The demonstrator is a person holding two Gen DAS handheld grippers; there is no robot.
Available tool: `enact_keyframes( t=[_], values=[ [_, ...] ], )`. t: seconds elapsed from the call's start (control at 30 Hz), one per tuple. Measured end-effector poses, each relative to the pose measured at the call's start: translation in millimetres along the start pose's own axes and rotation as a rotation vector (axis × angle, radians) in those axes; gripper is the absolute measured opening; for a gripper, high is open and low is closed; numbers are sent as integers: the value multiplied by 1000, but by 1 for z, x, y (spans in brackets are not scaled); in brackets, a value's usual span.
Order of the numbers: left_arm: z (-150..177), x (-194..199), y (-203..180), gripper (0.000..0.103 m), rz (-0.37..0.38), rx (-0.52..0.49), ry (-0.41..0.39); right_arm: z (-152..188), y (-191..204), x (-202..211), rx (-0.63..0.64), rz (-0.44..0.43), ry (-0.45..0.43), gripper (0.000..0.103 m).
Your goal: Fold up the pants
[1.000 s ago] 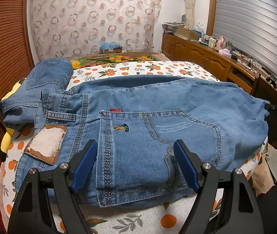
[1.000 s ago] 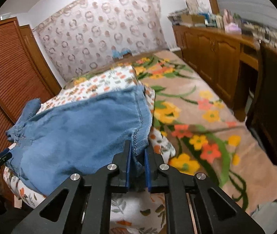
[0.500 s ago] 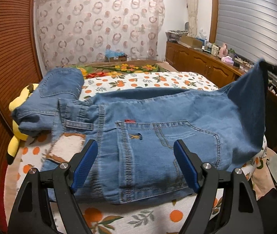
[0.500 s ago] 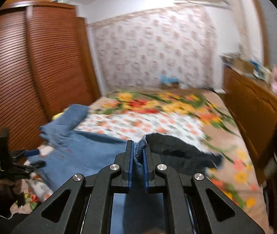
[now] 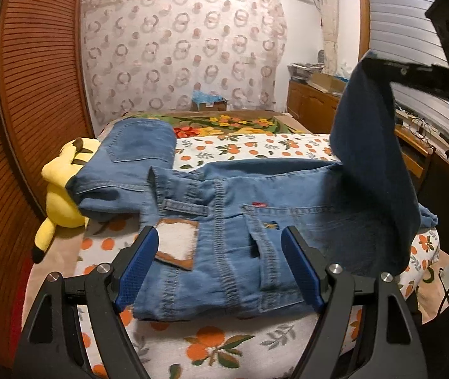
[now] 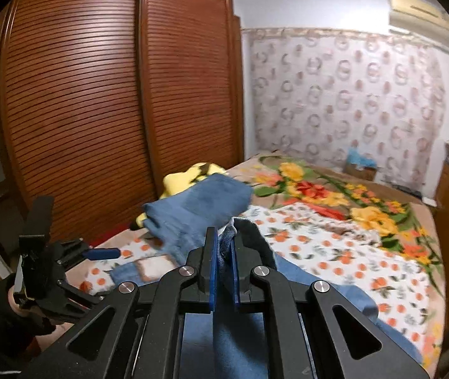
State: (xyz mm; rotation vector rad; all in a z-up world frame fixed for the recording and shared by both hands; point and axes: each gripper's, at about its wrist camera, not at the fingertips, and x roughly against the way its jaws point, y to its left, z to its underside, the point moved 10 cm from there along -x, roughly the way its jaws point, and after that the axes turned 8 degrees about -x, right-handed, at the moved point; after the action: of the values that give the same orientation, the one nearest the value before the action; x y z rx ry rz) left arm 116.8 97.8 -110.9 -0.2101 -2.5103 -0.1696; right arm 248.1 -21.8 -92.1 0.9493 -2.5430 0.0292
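Note:
Blue jeans [image 5: 233,221] lie across the bed, waistband and leather patch [image 5: 178,243] at the near left. My left gripper [image 5: 219,268] is open and empty, hovering just above the waist end near the bed's front edge. My right gripper [image 6: 222,252] is shut on the jeans' leg end [image 6: 229,233] and holds it lifted high; in the left wrist view that leg [image 5: 373,164] stands up as a raised flap at the right. The left gripper also shows in the right wrist view [image 6: 98,254], low at the left.
A second folded pair of jeans [image 5: 129,164] lies at the bed's back left on a yellow plush toy [image 5: 61,186]. A brown slatted wardrobe [image 6: 98,94] stands left of the bed. A wooden cabinet [image 5: 312,107] runs along the right wall.
My right gripper has lifted the leg end higher and swung it leftward over the bed. The left gripper has drawn back slightly toward the waist end, still open.

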Motion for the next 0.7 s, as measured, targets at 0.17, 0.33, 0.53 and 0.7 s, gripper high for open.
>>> enact_keyframes(
  t=[0.17, 0.33, 0.53, 0.7],
  values=[
    [6, -5, 8, 81, -6, 20, 10, 9, -27, -25, 4, 0, 94, 14],
    [6, -9, 4, 81, 6, 22, 14, 2, -28, -23, -18, 36, 101, 29],
    [2, -23, -13, 81, 41, 2, 24, 17, -52, -14, -64, 122, 127, 34],
    [4, -35, -32, 81, 71, -32, 45, 39, -54, -9, -107, 156, 173, 37]
  ],
)
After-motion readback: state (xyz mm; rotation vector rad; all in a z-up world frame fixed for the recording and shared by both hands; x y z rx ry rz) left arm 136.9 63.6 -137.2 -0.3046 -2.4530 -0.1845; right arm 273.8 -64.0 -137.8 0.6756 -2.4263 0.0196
